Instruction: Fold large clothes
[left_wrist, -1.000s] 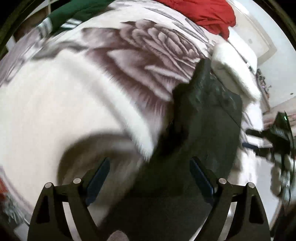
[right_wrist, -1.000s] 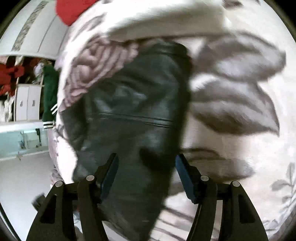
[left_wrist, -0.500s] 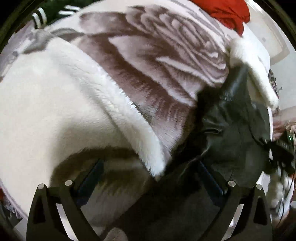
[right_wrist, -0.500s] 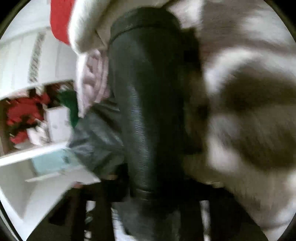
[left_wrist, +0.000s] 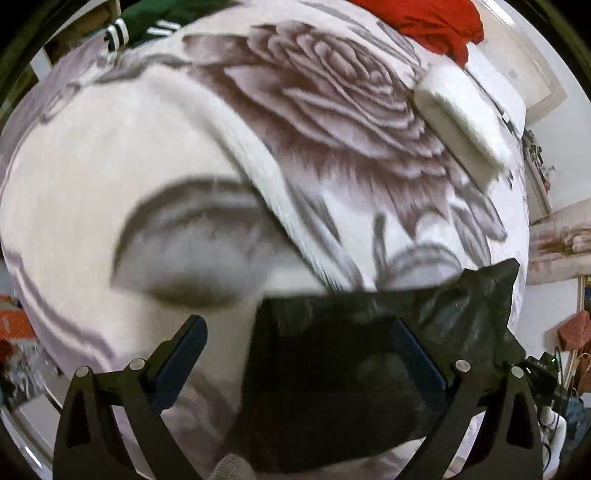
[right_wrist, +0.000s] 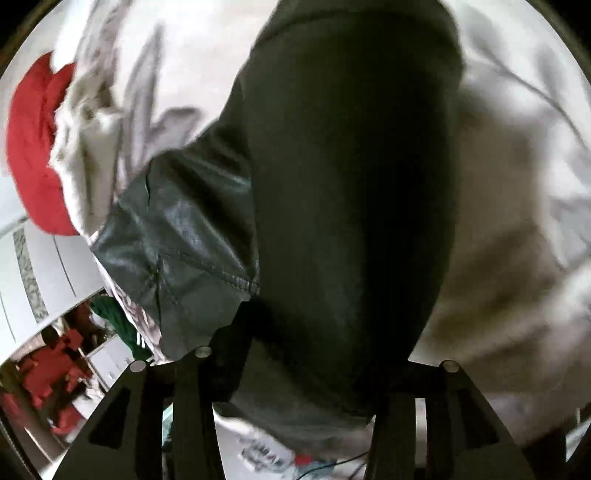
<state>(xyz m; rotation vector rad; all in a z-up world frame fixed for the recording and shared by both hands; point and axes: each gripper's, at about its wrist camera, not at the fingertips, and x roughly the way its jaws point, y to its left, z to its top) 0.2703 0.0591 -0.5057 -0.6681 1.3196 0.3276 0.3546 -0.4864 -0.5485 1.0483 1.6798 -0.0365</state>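
A black leather garment (left_wrist: 351, 369) lies in a flat dark slab on the floral blanket, at the bottom of the left wrist view. My left gripper (left_wrist: 297, 350) hangs over it, wide open; the cloth is below its fingers (left_wrist: 181, 350) and untouched by the pads. In the right wrist view the same garment (right_wrist: 351, 184) fills the middle, its shiny seamed panel on the left. A thick dark fold runs down between the jaws of my right gripper (right_wrist: 314, 350) and hides both pads. Those jaws are opening, with the fold still wedged between them.
The grey and white floral blanket (left_wrist: 332, 110) covers the bed. A red garment (left_wrist: 436, 26) (right_wrist: 33, 147) lies at the far end, a green one with white stripes (left_wrist: 147, 22) at the far left. A white folded bundle (left_wrist: 465, 114) sits near the bed's right edge.
The black garment, earlier stretched along the right side, now lies doubled over under my left gripper, whose jaws spread wider. My right gripper swung across and rolled, carrying a fold with it.
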